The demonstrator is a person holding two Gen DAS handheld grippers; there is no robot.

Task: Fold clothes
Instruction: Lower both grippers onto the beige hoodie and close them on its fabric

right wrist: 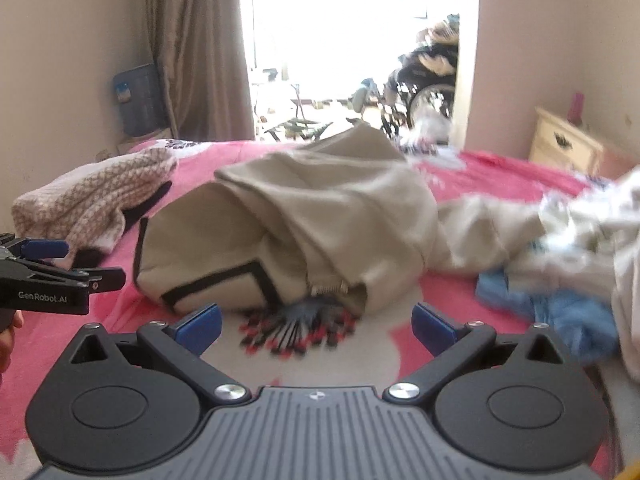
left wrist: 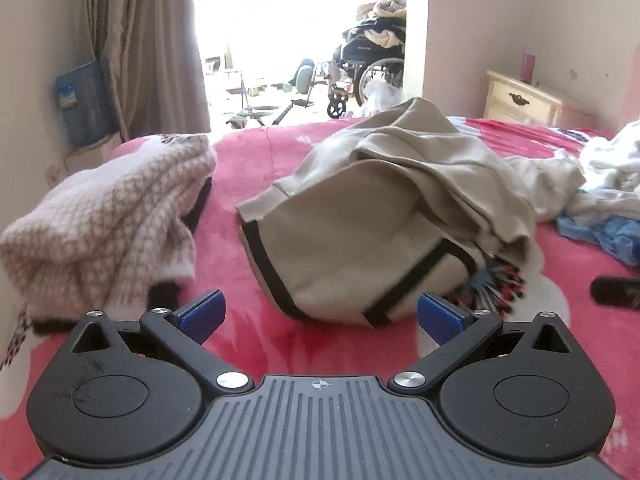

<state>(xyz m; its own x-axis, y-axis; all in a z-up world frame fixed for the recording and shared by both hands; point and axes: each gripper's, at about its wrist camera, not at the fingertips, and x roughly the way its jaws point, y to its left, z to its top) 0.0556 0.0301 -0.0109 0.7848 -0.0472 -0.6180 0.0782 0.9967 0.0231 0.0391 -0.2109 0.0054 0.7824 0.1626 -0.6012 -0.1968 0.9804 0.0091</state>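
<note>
A beige garment with black trim lies crumpled and partly folded over itself in the middle of the pink bedspread. My left gripper hovers just in front of its near edge, open, with nothing between the blue pads. In the right wrist view the same beige garment sits straight ahead. My right gripper is open and empty above a red-and-black fringe-like patch at the garment's near corner. The left gripper shows at the left edge, beside the garment.
A brown-and-white knit sweater lies heaped at the left. A pile of white clothes and a blue cloth lie at the right. A cream nightstand stands past the bed, and a wheelchair sits in the bright doorway.
</note>
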